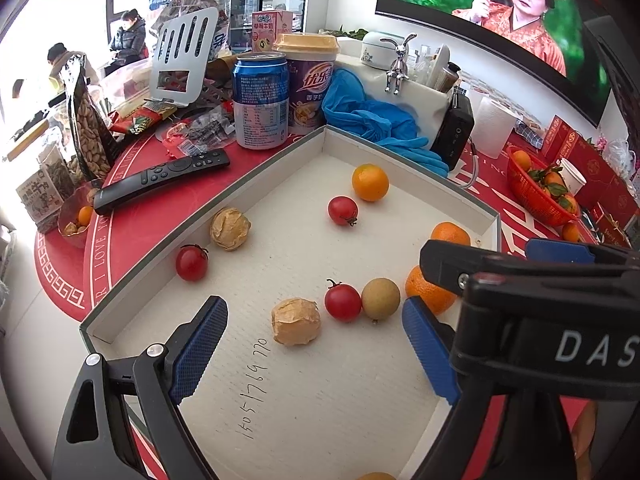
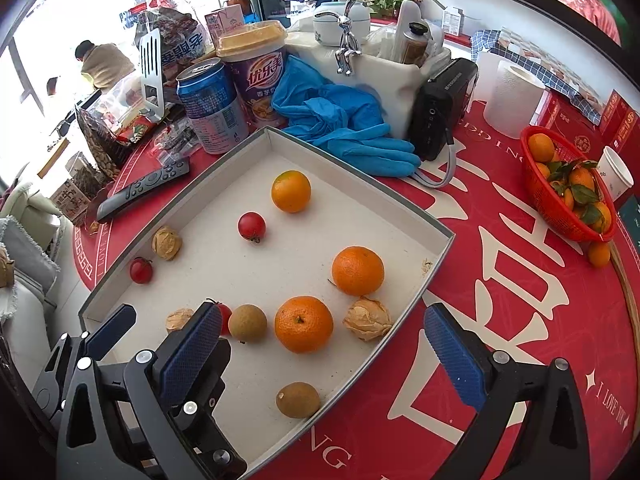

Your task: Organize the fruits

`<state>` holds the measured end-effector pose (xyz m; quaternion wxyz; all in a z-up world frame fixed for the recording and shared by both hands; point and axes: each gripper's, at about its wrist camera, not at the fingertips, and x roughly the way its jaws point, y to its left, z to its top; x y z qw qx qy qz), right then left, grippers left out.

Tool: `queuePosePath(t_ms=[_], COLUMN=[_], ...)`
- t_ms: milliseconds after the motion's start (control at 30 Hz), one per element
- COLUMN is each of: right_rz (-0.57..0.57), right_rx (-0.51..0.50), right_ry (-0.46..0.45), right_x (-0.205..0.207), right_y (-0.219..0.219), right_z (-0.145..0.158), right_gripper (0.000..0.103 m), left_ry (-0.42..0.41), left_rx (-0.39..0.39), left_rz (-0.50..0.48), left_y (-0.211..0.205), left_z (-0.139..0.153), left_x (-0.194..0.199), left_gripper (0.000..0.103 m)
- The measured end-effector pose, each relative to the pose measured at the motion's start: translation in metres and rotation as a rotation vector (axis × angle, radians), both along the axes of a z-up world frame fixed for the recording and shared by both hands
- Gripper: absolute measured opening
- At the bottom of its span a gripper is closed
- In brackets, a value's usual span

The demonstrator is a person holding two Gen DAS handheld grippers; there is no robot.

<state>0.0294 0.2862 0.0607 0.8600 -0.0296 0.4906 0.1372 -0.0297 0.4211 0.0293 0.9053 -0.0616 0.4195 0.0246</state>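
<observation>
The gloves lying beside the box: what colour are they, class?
The gloves are bright blue, shown best in the right wrist view.

Left gripper [image 1: 316,354] is hanging wide open over the tray [image 1: 208,224], nothing between the jaws. Just ahead of the gap a husked berry [image 1: 296,321] is sitting, with a tomato [image 1: 342,302] and brown longan [image 1: 380,298] touching beyond it. An orange [image 1: 428,290] is peeking out behind the right finger [image 1: 430,354].
</observation>
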Motion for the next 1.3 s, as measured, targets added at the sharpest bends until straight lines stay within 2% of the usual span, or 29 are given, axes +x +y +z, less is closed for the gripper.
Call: queuePosePath(t_ms=[1300], right_rz=[0.012], right_rx=[-0.055], right_ry=[0.005], right_x=[-0.0017], right_y=[0.0048], right_z=[-0.0066], right_gripper=[0.102], left_ry=[0.001], left_rx=[0.004], left_rz=[0.000], left_y=[-0.0008], left_z=[-0.0001], left_x=[-0.0003], left_gripper=[0.091])
